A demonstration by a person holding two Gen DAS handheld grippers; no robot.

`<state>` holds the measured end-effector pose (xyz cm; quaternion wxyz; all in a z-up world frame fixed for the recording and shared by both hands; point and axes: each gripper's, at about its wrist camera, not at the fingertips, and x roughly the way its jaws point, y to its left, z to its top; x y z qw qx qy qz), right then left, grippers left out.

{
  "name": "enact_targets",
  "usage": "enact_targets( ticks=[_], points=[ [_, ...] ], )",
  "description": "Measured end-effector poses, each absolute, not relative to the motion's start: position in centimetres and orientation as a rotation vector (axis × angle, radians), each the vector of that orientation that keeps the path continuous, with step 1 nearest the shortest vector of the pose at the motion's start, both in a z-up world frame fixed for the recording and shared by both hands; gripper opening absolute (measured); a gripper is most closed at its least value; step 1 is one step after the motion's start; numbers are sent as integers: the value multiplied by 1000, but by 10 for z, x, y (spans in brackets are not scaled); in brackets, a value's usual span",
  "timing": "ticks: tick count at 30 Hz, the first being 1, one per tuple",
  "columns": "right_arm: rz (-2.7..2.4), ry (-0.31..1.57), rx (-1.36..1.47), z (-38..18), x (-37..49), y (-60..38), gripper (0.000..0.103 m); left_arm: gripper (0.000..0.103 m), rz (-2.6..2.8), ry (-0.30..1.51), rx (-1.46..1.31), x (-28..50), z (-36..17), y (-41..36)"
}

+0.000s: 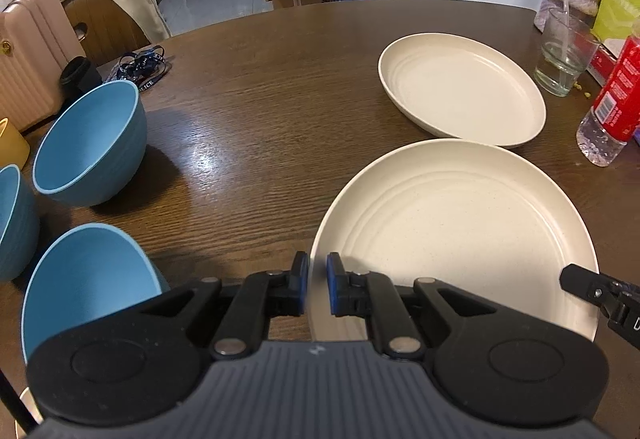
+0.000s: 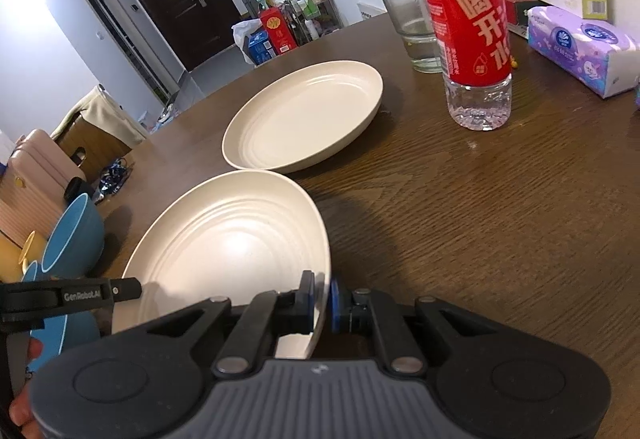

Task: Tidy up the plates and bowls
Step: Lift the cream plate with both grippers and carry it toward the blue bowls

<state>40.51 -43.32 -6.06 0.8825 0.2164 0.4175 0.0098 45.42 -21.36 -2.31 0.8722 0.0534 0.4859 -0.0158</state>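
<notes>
**One cream plate, pinched from both sides**

We have the near cream plate between us. Our left gripper pinches its left rim, blue pads pressed on either side of the edge; our right gripper does the same on the opposite rim, jaws closed tight on the thin lip. In the right wrist view the plate tilts toward the camera and casts a shadow on the wooden table — whether it is fully clear of the surface we cannot tell.

Just beyond it lies the second cream plate, flat on the table; the two rims appear to meet or nearly so.

To our left stand three blue bowls: the far bowl, the near bowl and a third bowl cut off by the picture's edge, all close together and well apart from the plates.

To the right of the far plate stand a drinking glass and a red-labelled water bottle, with a purple tissue pack farther right.
</notes>
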Motion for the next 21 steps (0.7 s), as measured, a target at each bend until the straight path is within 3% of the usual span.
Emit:
enact_targets(
  ticks=[21],
  points=[
    [28, 832, 447, -36, 351, -424, 8, 11, -44, 972, 75, 394, 1, -201]
  ],
)
